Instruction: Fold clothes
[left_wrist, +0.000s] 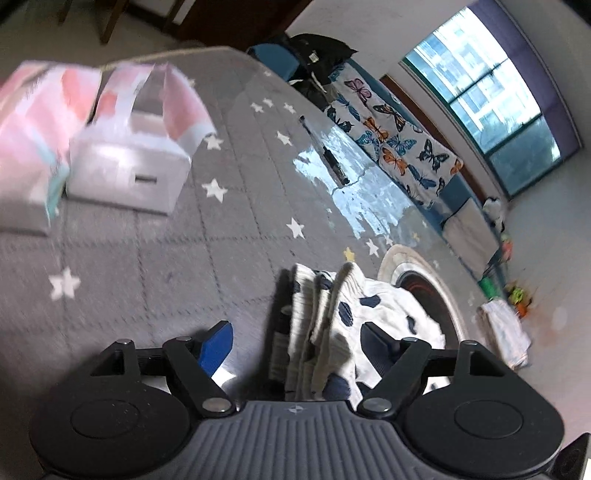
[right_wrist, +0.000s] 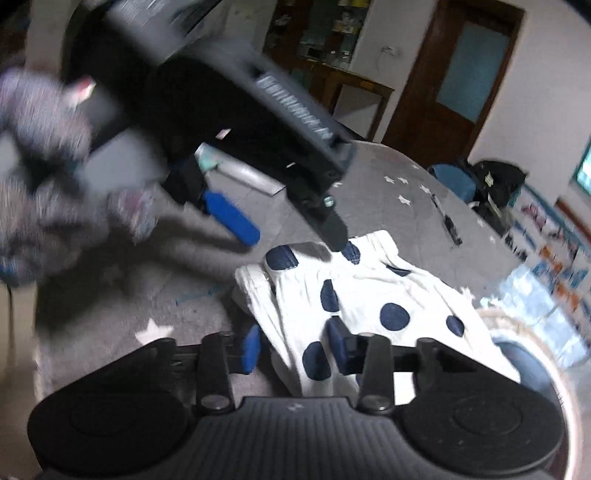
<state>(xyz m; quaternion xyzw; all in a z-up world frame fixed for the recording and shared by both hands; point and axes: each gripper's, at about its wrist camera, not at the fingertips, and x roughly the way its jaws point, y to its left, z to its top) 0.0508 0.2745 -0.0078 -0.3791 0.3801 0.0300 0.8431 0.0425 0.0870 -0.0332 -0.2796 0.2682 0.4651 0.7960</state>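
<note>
Grey star-patterned table (left_wrist: 155, 240) bears spotted garment (right_wrist: 373, 295), window (left_wrist: 491, 96) beyond.

A white cloth (right_wrist: 369, 295) with big dark blue dots lies in the lower middle of the right wrist view, on the grey star-patterned bench (right_wrist: 110, 306). It is crumpled, not flat. In the left wrist view the cloth (left_wrist: 347, 317) is bunched into upright folds, low in the middle.
</note>
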